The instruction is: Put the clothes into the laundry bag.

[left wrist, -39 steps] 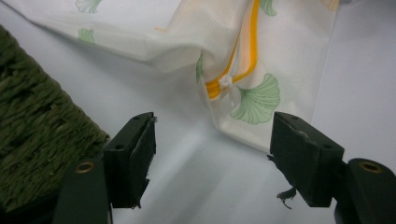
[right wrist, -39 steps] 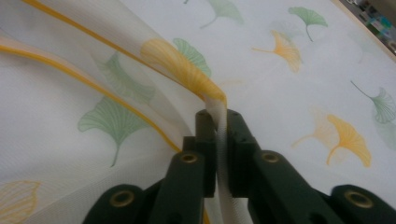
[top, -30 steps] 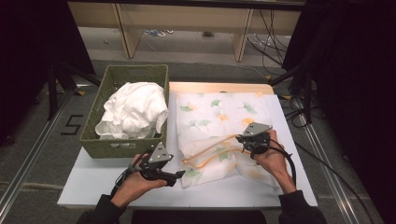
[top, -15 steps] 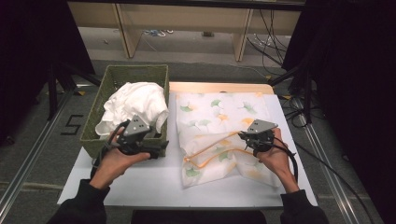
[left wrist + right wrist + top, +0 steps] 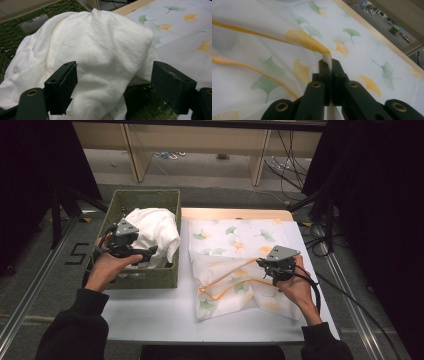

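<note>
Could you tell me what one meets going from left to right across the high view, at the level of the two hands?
Left tool, held over the green basket → white cloth in the basket → leaf-patterned cloth on the white table → right tool, clamped on that patterned cloth.

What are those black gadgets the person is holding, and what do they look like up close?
They are hand-held tongs. The left tongs and right tongs have dark, almost black bodies, each topped by a grey three-cornered plate, with a black cable trailing from each. Up close, the jaws are flat dark blocks on arms joined by brass-coloured rivets. The person wears dark long sleeves.
</note>
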### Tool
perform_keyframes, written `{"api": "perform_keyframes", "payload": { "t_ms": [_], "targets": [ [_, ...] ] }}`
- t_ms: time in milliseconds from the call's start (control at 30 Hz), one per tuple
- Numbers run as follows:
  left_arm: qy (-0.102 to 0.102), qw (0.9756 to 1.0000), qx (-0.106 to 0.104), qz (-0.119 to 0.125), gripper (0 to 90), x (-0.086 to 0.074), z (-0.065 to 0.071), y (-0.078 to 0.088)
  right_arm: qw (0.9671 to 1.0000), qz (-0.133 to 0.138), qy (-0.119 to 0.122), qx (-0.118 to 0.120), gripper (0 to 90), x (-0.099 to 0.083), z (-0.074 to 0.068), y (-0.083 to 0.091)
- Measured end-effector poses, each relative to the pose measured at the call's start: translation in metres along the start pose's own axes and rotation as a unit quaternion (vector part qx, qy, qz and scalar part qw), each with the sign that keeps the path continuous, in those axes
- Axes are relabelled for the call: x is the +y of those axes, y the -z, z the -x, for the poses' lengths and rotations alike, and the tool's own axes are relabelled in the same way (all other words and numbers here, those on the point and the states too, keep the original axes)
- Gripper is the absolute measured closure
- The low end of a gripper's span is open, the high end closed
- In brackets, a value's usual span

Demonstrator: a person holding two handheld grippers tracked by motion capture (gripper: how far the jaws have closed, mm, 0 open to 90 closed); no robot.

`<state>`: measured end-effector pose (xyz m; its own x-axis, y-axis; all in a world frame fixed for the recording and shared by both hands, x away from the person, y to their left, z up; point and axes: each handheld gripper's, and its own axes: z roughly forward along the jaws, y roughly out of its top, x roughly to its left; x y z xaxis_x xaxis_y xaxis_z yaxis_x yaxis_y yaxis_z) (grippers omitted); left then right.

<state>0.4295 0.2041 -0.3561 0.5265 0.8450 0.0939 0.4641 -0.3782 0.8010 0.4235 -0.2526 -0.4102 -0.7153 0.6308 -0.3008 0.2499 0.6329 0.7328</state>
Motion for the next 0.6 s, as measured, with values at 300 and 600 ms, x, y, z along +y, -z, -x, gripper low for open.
{"api": "perform_keyframes", "payload": {
  "t_ms": [300,600],
  "targets": [
    [0.005,0.9993,-0.026,-0.025,18.8,0.013,-0.019,-0.038,1.0,-0.003,-0.005,0.002,89.9,0.0,0.0,-0.001],
    [-0.021,0.997,-0.041,-0.063,14.2,0.016,-0.025,-0.079,1.0,-0.003,0.004,-0.001,89.9,0.0,0.0,-0.002]
  ]
}}
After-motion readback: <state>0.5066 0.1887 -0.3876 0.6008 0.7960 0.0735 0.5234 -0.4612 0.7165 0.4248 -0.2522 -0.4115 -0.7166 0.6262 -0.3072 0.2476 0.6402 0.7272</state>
